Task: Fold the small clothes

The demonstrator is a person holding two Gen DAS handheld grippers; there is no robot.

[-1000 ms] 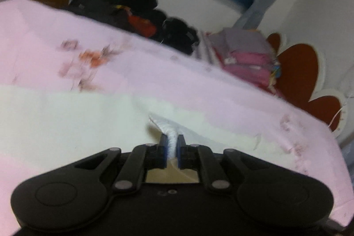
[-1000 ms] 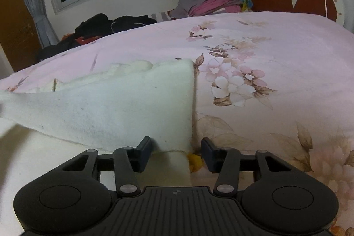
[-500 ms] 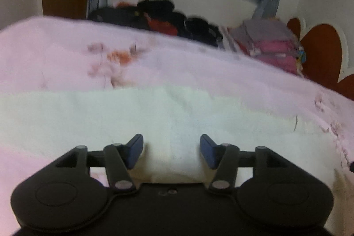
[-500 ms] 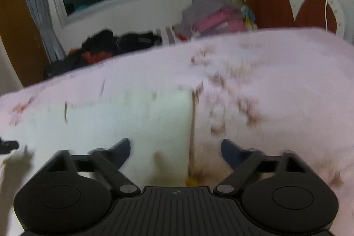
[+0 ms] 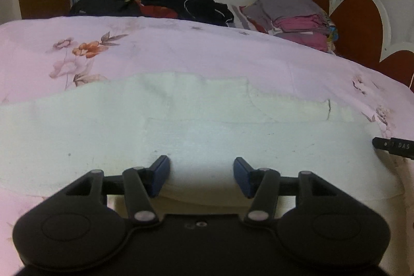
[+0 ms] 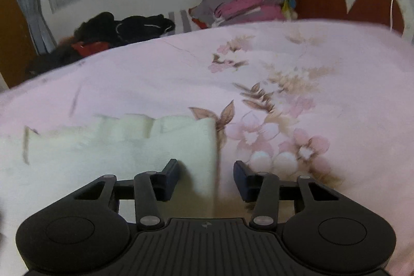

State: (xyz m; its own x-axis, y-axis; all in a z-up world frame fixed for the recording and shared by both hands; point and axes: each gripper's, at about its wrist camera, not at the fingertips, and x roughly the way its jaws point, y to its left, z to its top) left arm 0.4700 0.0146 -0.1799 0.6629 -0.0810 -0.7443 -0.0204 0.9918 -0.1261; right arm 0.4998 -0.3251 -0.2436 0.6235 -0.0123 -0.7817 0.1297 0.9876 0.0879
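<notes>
A cream-white garment (image 5: 181, 120) lies flat on the pink flowered bedspread (image 5: 181, 53), with a folded layer over its near part. My left gripper (image 5: 201, 176) is open and empty, just above the garment's near edge. In the right wrist view the garment (image 6: 116, 151) fills the lower left, its right edge running down between the fingers. My right gripper (image 6: 206, 179) is open and empty over that right edge. The tip of the right gripper (image 5: 393, 146) shows at the far right of the left wrist view.
A heap of dark clothes (image 5: 155, 1) lies at the bed's far side under the window. A stack of folded grey and pink clothes (image 5: 297, 17) sits by the red and white headboard (image 5: 359, 20). Bare bedspread (image 6: 310, 84) lies right of the garment.
Both grippers opened and let go of the garment. The lifted layer now lies flat on the bed, folded over. Both grippers have drawn back a little.
</notes>
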